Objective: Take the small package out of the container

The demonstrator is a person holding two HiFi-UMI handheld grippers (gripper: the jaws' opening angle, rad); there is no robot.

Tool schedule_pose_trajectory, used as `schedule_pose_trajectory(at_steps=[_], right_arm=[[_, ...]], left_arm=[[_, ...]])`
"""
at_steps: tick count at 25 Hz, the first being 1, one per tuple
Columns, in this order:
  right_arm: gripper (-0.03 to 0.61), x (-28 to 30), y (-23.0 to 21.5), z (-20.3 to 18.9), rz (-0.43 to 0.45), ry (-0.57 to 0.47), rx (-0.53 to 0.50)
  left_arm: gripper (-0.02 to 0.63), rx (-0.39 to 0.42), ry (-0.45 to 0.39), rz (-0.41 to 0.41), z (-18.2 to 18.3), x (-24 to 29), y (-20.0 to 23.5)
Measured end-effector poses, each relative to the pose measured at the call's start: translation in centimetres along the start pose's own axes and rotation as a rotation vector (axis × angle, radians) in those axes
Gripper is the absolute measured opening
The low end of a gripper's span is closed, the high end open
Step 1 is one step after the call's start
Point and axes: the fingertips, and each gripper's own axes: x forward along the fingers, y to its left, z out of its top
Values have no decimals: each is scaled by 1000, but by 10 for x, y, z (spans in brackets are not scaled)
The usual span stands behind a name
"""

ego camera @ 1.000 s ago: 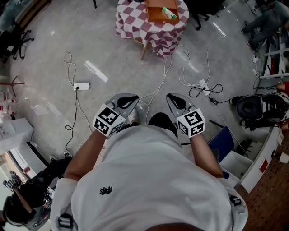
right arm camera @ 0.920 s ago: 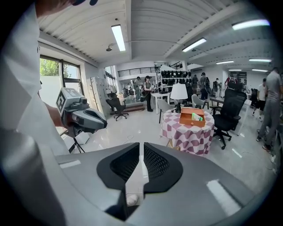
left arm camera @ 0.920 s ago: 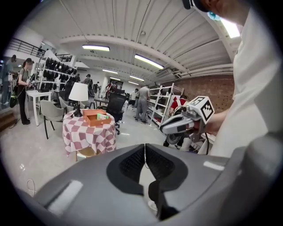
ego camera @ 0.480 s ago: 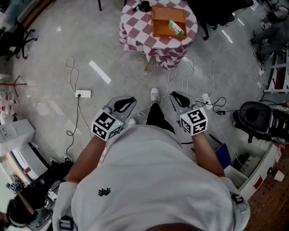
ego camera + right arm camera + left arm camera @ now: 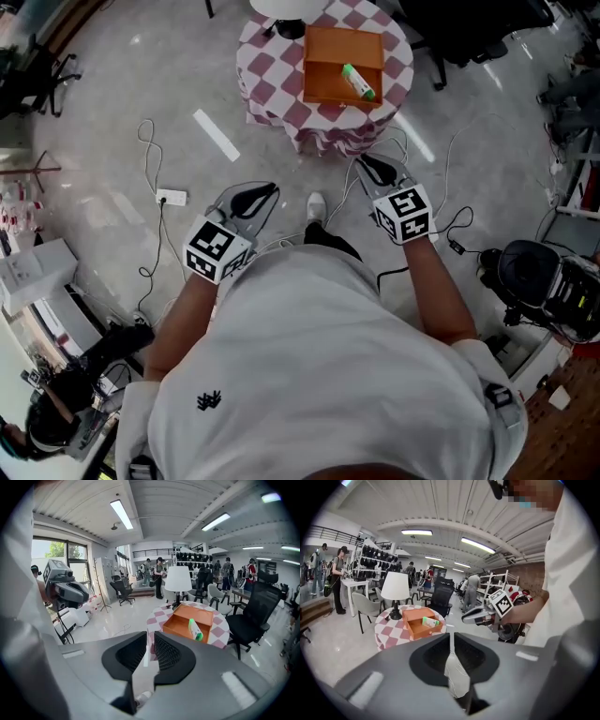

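An orange open container (image 5: 330, 58) rests on a round table with a red-and-white checked cloth (image 5: 272, 80). Inside it lies a small green-and-white package (image 5: 357, 82), also seen in the right gripper view as package (image 5: 195, 630) in the container (image 5: 185, 629). My left gripper (image 5: 258, 194) is held over the floor short of the table, jaws together and empty. My right gripper (image 5: 373, 169) is near the table's edge; its jaws are opening a little with nothing between them. The left gripper view shows the container (image 5: 417, 627) beyond the left gripper (image 5: 451, 634).
A white lamp (image 5: 178, 585) stands on the table behind the container. A black office chair (image 5: 255, 611) is to the table's right. Cables and a power strip (image 5: 171, 197) lie on the floor. The person's shoe (image 5: 317, 203) is stepping toward the table. People stand further back.
The person has walked forward: the table and container are nearer, and both grippers have moved toward them. The right gripper now reaches the table's near edge.
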Motion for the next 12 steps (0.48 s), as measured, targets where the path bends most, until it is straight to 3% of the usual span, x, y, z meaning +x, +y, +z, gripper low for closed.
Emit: schedule_pose_trajectory(at_steps=[12], right_arm=[[57, 101, -160, 2, -37, 66, -60]], left_arm=[[60, -36, 40, 104, 45, 71, 37]])
